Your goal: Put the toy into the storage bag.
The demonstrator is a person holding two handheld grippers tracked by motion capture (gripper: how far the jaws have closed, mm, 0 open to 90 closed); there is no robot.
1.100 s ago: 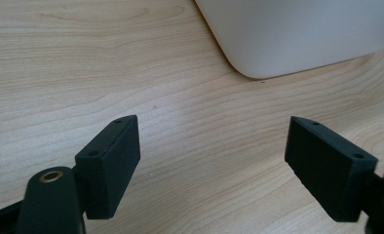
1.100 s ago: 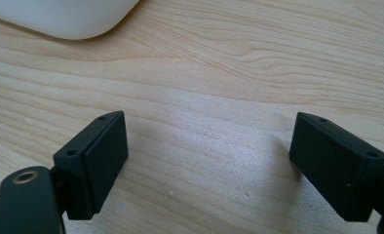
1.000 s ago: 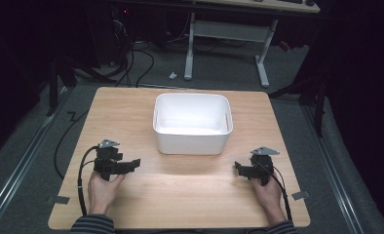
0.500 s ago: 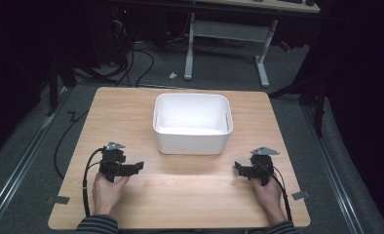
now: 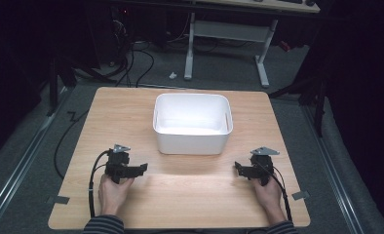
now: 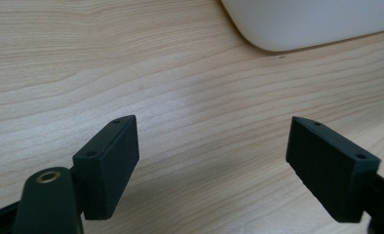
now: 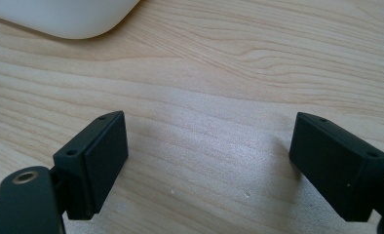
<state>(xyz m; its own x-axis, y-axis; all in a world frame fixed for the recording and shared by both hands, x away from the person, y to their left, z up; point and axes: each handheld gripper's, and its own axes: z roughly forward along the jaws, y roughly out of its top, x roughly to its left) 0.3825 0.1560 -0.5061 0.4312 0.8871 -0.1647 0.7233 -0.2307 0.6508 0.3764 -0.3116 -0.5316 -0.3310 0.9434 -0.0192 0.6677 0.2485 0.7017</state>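
Observation:
A white plastic tub (image 5: 192, 124) stands in the middle of the wooden table (image 5: 131, 105), and it looks empty. My left gripper (image 5: 142, 168) rests low over the table's front left, held in a hand, jaws pointing right. In the left gripper view its jaws stand wide open (image 6: 212, 163) over bare wood, with the tub's corner (image 6: 307, 22) at the top right. My right gripper (image 5: 237, 167) sits at the front right, jaws pointing left. Its jaws are wide open (image 7: 209, 161) too, with nothing between them and the tub's corner (image 7: 58, 17) at the top left.
Bare wood lies between the two grippers in front of the tub. Cables (image 5: 91, 185) trail from each gripper toward the table's front edge. Beyond the table are a dark floor, loose cables and a desk's white legs (image 5: 229, 34).
My left gripper has moved a little toward the front edge and sunk closer to the table. The right gripper has stayed where it was.

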